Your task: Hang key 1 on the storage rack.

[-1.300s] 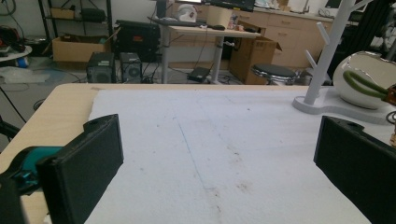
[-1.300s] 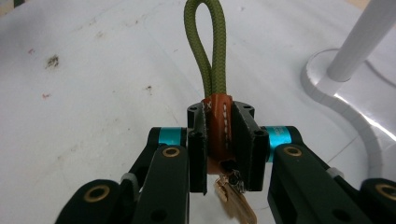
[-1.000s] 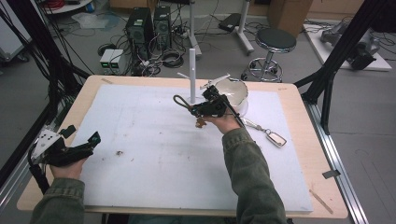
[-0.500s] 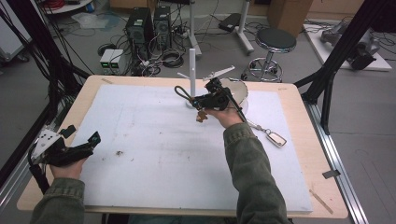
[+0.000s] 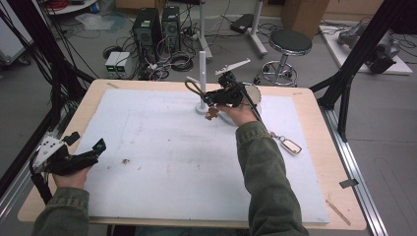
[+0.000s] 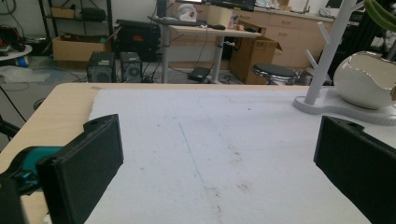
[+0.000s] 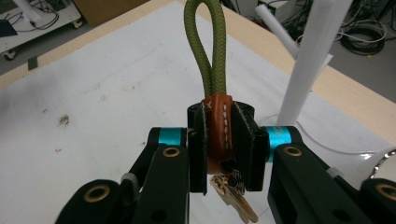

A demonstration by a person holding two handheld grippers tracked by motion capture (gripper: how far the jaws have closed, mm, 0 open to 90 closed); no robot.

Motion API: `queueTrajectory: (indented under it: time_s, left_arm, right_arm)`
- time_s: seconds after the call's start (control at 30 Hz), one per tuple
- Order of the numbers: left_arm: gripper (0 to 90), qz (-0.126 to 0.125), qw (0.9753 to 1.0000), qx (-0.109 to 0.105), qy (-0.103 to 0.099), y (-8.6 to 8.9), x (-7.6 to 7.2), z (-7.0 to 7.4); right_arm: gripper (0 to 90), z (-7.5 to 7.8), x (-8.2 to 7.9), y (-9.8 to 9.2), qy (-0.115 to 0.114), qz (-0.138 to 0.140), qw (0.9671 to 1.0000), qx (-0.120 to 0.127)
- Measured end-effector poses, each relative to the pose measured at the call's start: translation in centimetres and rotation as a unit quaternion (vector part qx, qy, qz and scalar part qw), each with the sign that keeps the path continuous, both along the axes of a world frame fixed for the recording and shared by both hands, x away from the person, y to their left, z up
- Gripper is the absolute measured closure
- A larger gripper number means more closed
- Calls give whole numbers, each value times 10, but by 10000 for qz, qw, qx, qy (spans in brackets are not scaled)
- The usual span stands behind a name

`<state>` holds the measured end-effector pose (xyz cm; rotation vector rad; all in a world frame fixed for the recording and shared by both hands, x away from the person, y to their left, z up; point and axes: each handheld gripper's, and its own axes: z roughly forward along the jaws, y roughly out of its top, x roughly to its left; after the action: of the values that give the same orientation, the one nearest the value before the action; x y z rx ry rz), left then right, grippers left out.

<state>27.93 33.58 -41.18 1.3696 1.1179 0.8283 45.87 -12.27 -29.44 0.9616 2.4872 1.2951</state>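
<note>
The right tool (image 7: 225, 154) pinches the keychain (image 7: 218, 126) by its brown leather band, green loop up, keys dangling below, beside the white peg stand (image 5: 202, 78) at the counter's (image 5: 314, 105) far edge. The left tool (image 6: 219, 168) rests spread wide, near corner.

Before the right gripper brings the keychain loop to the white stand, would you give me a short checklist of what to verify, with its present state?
1. Grip on the keychain: ok. The right gripper has its jaws shut on the brown leather sleeve.
2. Green cord loop open and free above the jaws: ok.
3. Keys hanging free below the jaws: ok.
4. White stand upright on its base: ok.
5. Loop lined up with a peg: cannot tell; the stand lies to one side of the loop.
6. Left gripper out of the way: ok, open at the near left of the table.
</note>
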Motion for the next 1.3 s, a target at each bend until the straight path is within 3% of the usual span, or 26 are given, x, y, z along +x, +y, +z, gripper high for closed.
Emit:
queueTrajectory:
  time_s: [0.73,1.3]
  left_arm:
    - [17,-10,10000,-18,36,1,1,-1]
    - [17,-7,10000,-28,28,1,1,0]
  right_arm:
    - [763,18,4,-22,-248,-333,9986,313]
    - [761,8,16,-28,-68,-566,9979,304]
